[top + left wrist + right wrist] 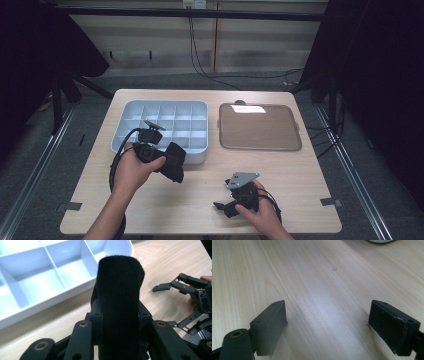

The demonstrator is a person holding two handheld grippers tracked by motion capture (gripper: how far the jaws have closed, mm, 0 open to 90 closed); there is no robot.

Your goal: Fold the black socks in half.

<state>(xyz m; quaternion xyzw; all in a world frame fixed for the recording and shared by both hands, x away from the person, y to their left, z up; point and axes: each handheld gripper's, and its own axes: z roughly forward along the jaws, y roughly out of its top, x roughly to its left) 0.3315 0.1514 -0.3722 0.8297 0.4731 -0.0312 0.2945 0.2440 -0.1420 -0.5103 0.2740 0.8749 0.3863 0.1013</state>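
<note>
Two grippers on the table here: your left gripper (170,161) is clamped on a black fabric piece (120,302), which sticks out past its jaws, just off the near edge of the white divided tray (165,127). Your right gripper (328,325) has its jaws spread wide with nothing but bare wooden table (312,277) between them, sitting well off to the right of the cloth. The brown flat tray (260,127) lies beyond it.
</note>
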